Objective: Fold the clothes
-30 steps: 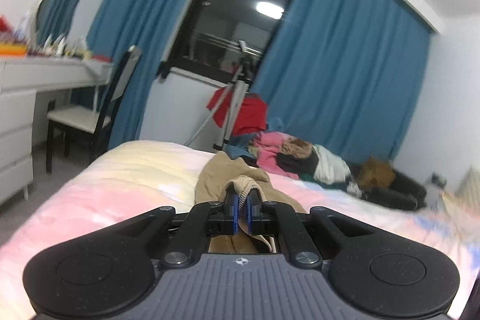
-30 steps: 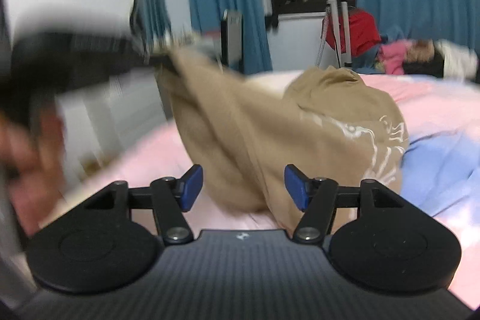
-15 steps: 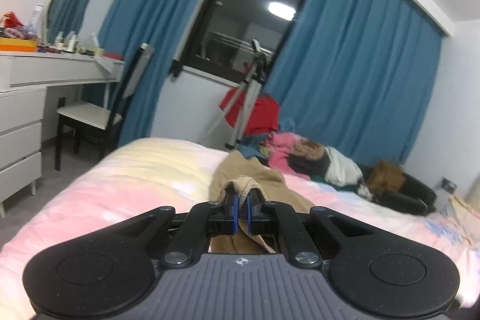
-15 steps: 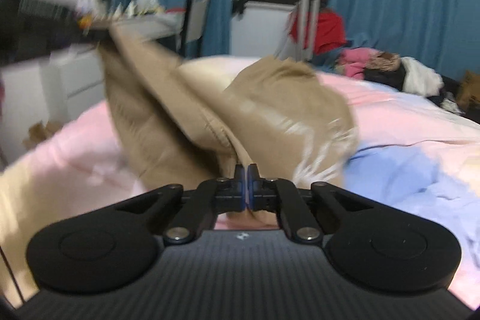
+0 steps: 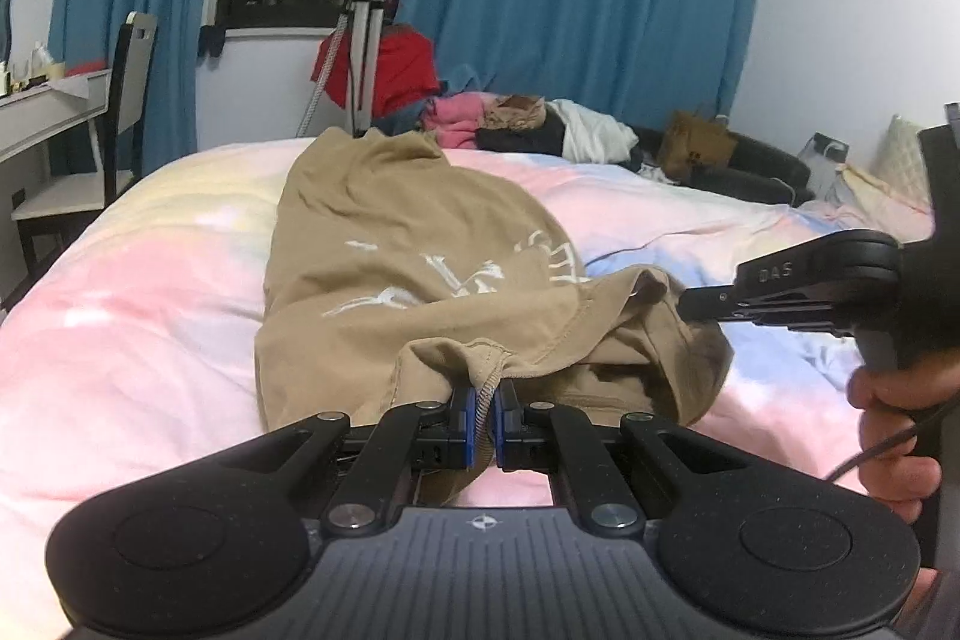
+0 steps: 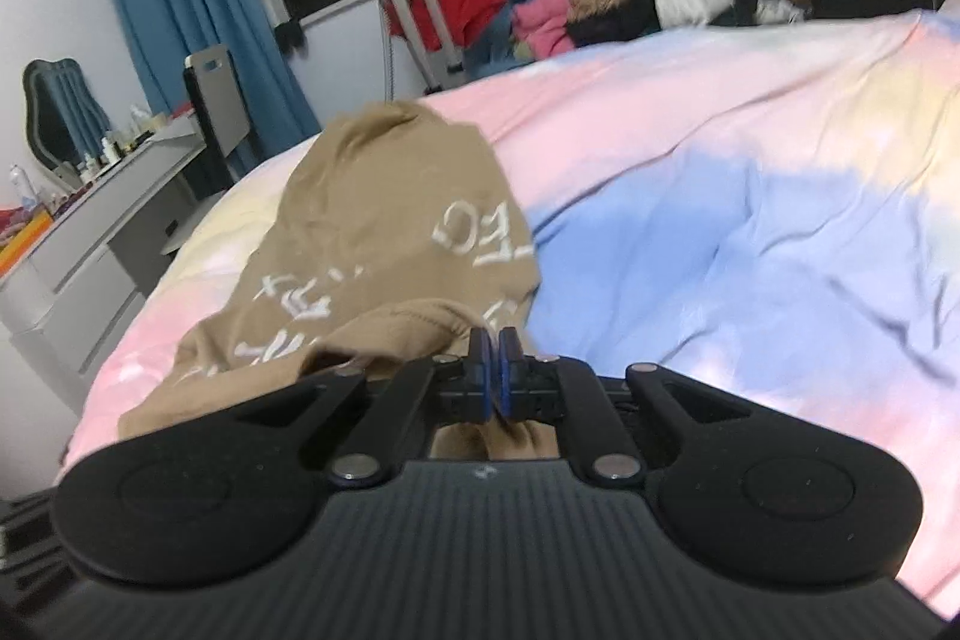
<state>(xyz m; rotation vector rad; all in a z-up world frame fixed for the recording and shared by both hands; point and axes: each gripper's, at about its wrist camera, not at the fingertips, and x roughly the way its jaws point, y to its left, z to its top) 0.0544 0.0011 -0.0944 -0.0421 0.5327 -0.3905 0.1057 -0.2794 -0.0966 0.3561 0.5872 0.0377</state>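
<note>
A tan T-shirt with white lettering lies stretched along the pastel bed cover. My left gripper is shut on its near hem edge. My right gripper is shut on another near edge of the same tan T-shirt. In the left wrist view the right gripper comes in from the right and pinches the shirt's near right corner. The far end of the shirt rests on the bed.
A pile of clothes and a tripod with a red cloth stand beyond the bed's far edge. A chair and white desk are at left. The pastel bed cover spreads right of the shirt.
The right gripper closed on the shirt's near edge. Both grippers lowered the shirt, which now lies spread on the bed instead of hanging bunched.
</note>
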